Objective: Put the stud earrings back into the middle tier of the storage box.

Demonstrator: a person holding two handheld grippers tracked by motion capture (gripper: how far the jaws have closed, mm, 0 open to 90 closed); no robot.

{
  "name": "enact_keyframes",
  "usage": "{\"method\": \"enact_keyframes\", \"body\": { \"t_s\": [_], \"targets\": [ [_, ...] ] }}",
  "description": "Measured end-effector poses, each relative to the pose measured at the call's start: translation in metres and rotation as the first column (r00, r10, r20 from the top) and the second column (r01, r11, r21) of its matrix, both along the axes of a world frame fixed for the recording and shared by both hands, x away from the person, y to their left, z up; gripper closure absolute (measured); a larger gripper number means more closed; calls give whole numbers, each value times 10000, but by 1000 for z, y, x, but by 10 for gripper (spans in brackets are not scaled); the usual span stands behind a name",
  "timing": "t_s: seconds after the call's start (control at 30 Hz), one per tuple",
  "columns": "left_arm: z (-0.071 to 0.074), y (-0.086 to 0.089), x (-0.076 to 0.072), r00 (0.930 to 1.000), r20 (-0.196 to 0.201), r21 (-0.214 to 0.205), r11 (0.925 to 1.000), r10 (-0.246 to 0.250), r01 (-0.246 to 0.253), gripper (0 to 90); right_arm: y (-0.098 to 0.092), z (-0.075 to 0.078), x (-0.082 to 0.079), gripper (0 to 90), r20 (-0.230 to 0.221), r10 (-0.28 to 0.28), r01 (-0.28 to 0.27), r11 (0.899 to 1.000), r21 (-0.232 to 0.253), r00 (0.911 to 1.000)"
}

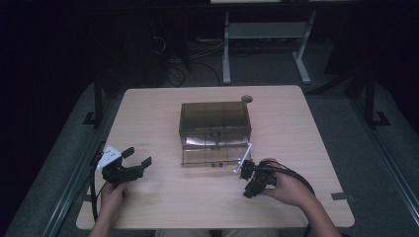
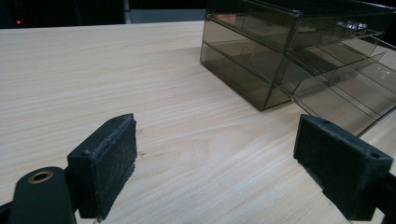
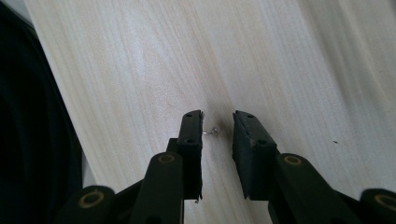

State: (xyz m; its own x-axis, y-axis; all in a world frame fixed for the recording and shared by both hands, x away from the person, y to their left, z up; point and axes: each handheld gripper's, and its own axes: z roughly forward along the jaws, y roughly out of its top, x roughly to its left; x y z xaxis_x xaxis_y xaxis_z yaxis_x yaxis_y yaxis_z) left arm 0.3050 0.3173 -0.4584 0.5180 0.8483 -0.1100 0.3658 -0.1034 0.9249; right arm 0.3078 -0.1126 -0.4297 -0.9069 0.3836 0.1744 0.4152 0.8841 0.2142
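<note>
Observer A: Status of the right gripper (image 3: 218, 123)?

Observer B: Jaws point down at the pale wooden table (image 1: 163, 106), narrowly parted. A tiny silver stud with a thin pin (image 3: 212, 131) lies on the wood between the pads, its pin end at the left pad; the other pad stands clear of it. Nothing is clamped.

Observer A: Position in the high view?

Observer B: Right gripper (image 1: 253, 178) sits near the table's front edge, just in front of the smoky transparent plastic drawer cabinet (image 1: 215, 121), whose lower drawer is pulled out.

Observer A: Left gripper (image 2: 215, 154)?

Observer B: Jaws wide apart, nothing between them, resting low over the table, aimed toward the cabinet and well apart from it.
</note>
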Motion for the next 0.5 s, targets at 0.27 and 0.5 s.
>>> {"method": "enact_keyframes", "body": {
  "t_s": [0.27, 0.5],
  "targets": [
    [0, 0, 0, 10000, -1, -57, 10000, 15, -15, 128, 4, -3, 0, 752, 14, 96, -96, 9996, -271, 10000],
    [0, 0, 0, 10000, -2, -49, 10000, 10, -10, 128, 7, -6, -1, 759, 36, 202, -200, 9986, -482, 9998]
  ]
}}
